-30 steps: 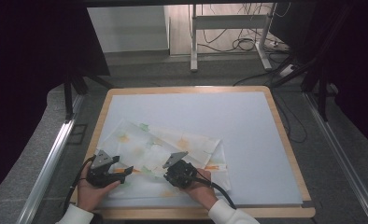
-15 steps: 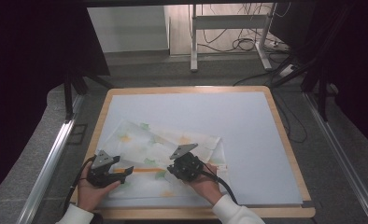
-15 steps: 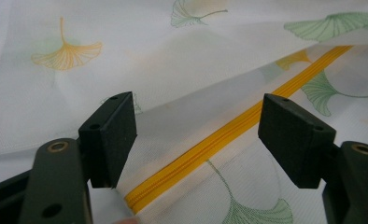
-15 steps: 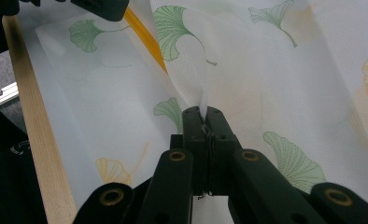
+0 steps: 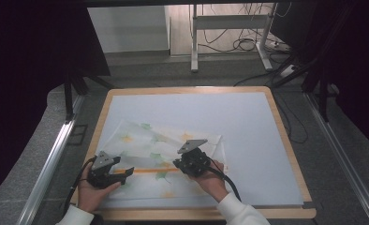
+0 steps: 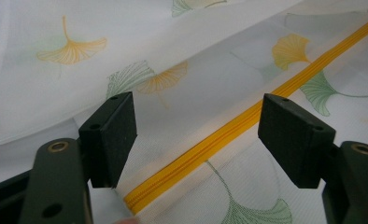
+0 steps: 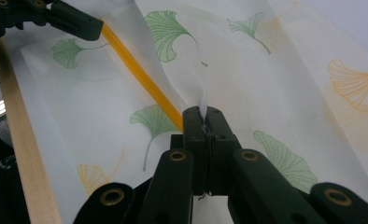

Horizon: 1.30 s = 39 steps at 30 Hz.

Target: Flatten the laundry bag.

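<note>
Pinching a small white tab (image 7: 202, 103) by the yellow zipper (image 7: 140, 76), we keep the fingers of our right gripper (image 7: 204, 122) clenched on it, close to the near edge of the counter (image 5: 285, 140). Our left gripper (image 6: 198, 140) holds its fingers released and wide apart, the zipper running between them without touching either pad. The sheer mesh bag (image 5: 140, 140), printed with green and orange ginkgo leaves, lies spread on the counter's pale surface near its front left, reaching away from both grippers.
</note>
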Motion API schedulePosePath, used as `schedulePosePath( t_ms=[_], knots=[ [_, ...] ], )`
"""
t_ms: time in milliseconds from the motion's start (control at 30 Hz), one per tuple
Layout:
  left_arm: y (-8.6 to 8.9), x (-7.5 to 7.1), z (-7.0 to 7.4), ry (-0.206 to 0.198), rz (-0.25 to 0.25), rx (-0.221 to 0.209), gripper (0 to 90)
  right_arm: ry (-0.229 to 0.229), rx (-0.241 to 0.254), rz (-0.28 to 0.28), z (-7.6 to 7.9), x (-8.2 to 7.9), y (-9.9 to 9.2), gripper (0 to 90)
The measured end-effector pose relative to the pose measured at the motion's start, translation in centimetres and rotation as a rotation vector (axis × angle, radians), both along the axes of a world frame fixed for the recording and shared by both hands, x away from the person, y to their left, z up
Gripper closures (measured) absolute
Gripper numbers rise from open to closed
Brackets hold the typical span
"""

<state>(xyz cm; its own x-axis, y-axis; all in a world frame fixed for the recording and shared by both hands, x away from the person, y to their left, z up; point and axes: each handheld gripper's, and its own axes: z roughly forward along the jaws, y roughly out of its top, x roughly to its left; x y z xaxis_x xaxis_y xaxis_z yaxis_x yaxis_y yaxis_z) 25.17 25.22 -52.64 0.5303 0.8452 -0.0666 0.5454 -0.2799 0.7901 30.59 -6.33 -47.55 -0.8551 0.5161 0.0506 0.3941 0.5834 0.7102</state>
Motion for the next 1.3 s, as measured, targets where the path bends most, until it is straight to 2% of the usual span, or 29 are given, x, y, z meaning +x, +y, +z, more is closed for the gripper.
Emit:
schedulePosePath(
  t_ms=[667,1300],
  knots=[
    [-0.1,0.1,-0.1,0.002,-0.011,0.011,28.0,-0.037,0.034,-0.083,1.0,1.5,-2.2,88.2],
    [-0.1,0.1,-0.1,-0.002,-0.012,0.011,28.0,-0.049,0.048,-0.127,1.3,2.7,-3.5,88.2]
  ],
)
